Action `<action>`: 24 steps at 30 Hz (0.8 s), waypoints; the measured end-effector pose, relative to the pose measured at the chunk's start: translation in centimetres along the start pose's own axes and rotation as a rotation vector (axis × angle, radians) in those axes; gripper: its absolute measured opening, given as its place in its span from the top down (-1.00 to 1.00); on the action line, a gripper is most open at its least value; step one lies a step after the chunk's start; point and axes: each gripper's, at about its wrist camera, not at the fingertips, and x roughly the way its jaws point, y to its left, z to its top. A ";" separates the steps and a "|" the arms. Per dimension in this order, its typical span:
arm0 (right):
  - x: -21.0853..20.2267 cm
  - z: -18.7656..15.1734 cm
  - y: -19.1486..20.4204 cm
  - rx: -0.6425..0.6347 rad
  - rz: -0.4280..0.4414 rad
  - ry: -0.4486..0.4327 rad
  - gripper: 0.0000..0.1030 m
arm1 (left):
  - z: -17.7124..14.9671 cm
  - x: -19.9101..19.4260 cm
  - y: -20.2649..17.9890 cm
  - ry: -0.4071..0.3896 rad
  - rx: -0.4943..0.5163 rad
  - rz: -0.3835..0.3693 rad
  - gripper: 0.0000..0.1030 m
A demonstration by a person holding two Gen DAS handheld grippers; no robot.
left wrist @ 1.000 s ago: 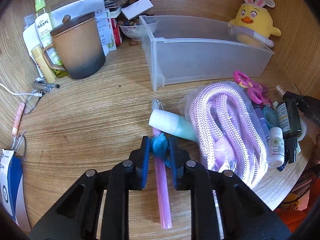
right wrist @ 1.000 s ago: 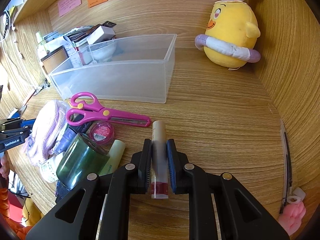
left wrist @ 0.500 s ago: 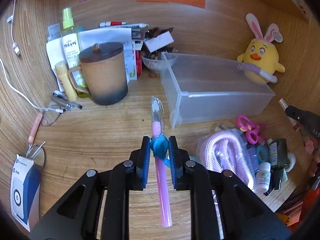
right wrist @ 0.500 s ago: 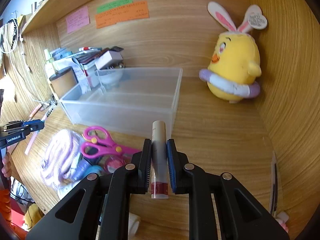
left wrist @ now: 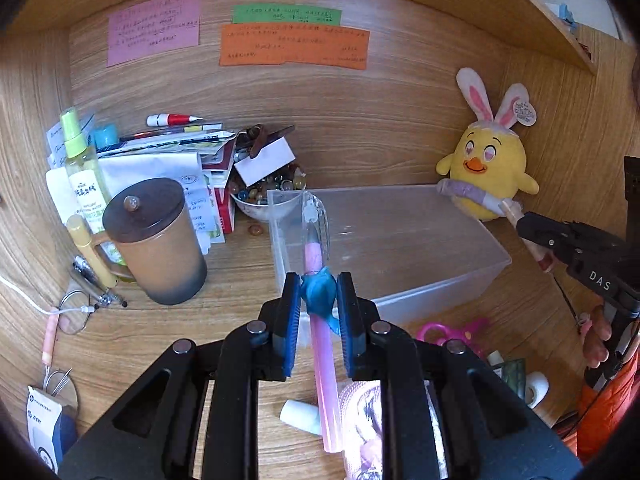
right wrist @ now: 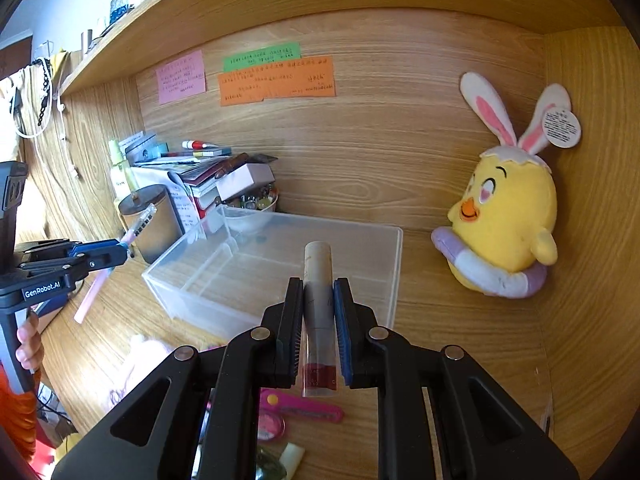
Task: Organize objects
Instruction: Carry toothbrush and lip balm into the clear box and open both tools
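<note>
Both tongs loaded, both raised off the worktop, aimed at the clear bin.

Left tongs: closed on the pink pen at its blue rubber grip. Pen's long axis runs straight along the fingers, clear cap end pointing far, over the bin's near-left corner.

Right tongs: clamped on the beige tube, axis also along the fingers, red base end toward the camera, cap end pointing into the bin.

Key relation: the bin lies dead ahead and below both. The right tongs look nearer, with the tube tip already over the near wall. My read: the right drops first; the left needs to shift right to clear the bin's left wall. The bin's inner divider runs lengthwise, so either item should fit laid along it.
</note>
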 end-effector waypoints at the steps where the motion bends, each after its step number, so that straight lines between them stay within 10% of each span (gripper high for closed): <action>1: 0.5 0.2 -0.2 0.005 0.007 0.010 0.73 | 0.4 0.4 -0.1 0.003 -0.002 -0.008 0.66; 24: 12.5 0.1 0.6 -0.068 0.025 0.325 0.73 | 2.5 11.0 -1.5 0.256 0.044 -0.091 0.66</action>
